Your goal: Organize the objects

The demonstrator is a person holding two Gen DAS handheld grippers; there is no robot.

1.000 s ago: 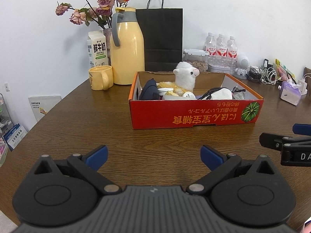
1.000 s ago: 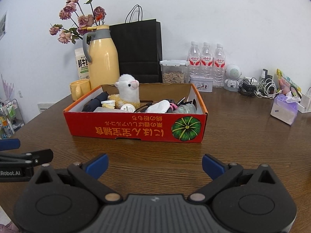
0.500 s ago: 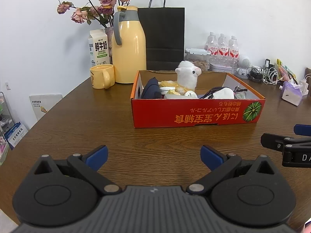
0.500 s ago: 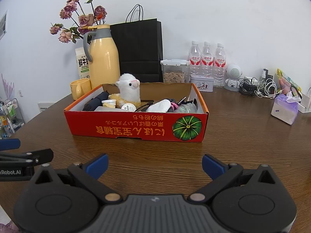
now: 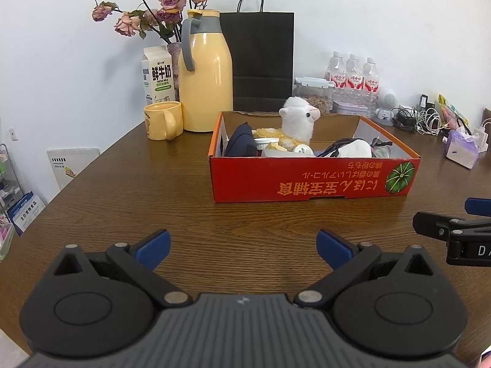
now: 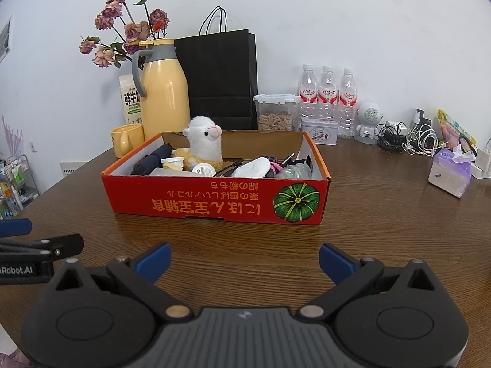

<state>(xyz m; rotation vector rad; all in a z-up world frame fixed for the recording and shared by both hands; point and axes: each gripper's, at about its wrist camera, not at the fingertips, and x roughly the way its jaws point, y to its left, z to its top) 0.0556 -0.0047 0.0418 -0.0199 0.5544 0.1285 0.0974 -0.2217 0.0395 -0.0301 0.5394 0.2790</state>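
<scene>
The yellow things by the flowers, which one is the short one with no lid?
The yellow mug. It is low and open-topped, while the tall yellow jug beside it has a grey lid.

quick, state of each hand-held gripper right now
Left hand-held gripper: open, holding nothing, above the table short of the red box.
Right hand-held gripper: open, holding nothing.

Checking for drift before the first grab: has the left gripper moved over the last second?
Yes. In the left wrist view the red box sits slightly right of and lower than before, so the open left gripper shifted slightly, likely forward.
</scene>
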